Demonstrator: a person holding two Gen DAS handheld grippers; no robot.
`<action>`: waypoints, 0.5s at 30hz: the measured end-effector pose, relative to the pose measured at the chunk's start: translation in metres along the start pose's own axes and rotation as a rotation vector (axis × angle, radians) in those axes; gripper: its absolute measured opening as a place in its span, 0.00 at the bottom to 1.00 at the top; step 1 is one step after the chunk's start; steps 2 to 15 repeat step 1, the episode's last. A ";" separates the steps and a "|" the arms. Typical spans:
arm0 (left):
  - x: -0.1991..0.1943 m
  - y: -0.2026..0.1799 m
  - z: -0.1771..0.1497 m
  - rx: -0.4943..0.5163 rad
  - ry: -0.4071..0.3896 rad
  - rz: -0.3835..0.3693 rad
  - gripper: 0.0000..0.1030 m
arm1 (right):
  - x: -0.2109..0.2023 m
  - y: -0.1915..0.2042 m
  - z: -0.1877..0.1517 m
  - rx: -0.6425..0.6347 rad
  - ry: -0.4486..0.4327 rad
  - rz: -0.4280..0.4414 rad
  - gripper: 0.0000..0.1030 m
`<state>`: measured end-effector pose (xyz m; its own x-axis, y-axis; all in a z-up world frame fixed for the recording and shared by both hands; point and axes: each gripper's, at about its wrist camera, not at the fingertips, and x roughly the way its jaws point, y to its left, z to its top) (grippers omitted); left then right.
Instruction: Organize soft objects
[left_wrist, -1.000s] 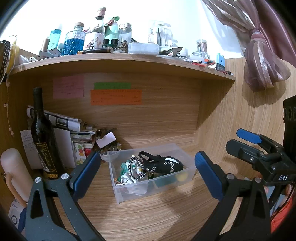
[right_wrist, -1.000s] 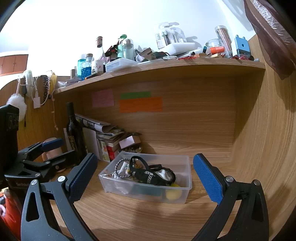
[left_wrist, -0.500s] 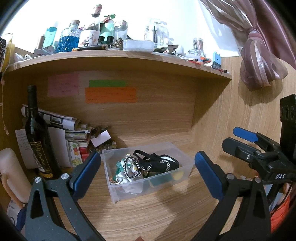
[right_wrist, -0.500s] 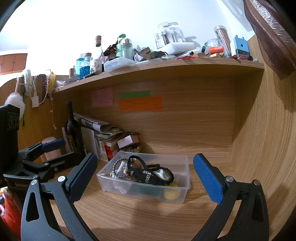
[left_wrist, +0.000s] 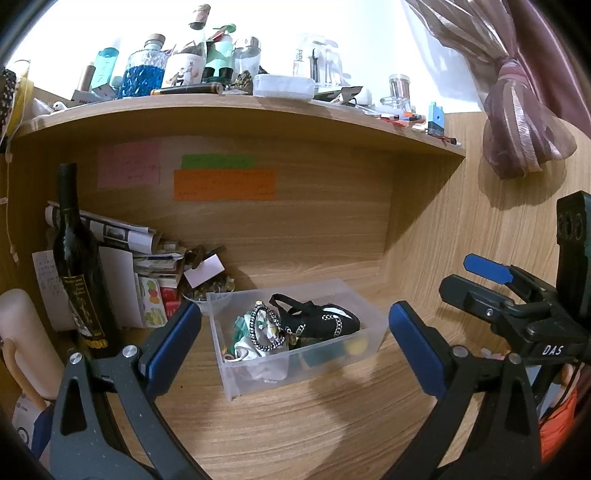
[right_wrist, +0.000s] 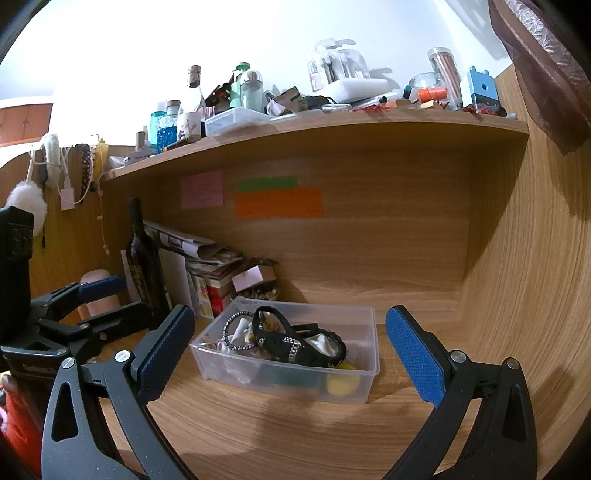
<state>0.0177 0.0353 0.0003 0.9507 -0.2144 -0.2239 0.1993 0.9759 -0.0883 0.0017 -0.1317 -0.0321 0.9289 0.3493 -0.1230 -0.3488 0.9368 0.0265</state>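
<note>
A clear plastic bin (left_wrist: 236, 380) (right_wrist: 365, 317) stands on the wooden desk under the shelf. It holds soft things: a black strap piece with a chain (left_wrist: 317, 325) (right_wrist: 295, 347), a beaded hair band (left_wrist: 260, 328) (right_wrist: 236, 332), white cloth (left_wrist: 269, 369) and a yellow ball (right_wrist: 341, 384). My left gripper (left_wrist: 293, 347) is open and empty, short of the bin. My right gripper (right_wrist: 288, 350) is open and empty, also short of the bin. Each gripper shows at the edge of the other's view.
A dark wine bottle (left_wrist: 77, 273) (right_wrist: 142, 266) stands left of the bin, with stacked papers and boxes (left_wrist: 147, 273) behind. A small bowl (left_wrist: 207, 295) sits at the bin's back left corner. The shelf (left_wrist: 236, 110) above carries bottles. A curtain (left_wrist: 524, 122) hangs at right.
Both grippers have shifted slightly; the bin sits a little lower and more central in the left wrist view. Both jaws stay open and nothing was grasped.
</note>
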 end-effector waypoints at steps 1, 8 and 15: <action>0.001 0.001 -0.001 -0.003 0.006 0.001 1.00 | 0.001 -0.001 -0.001 0.001 0.003 0.001 1.00; 0.001 0.001 -0.001 -0.003 0.006 0.001 1.00 | 0.001 -0.001 -0.001 0.001 0.003 0.001 1.00; 0.001 0.001 -0.001 -0.003 0.006 0.001 1.00 | 0.001 -0.001 -0.001 0.001 0.003 0.001 1.00</action>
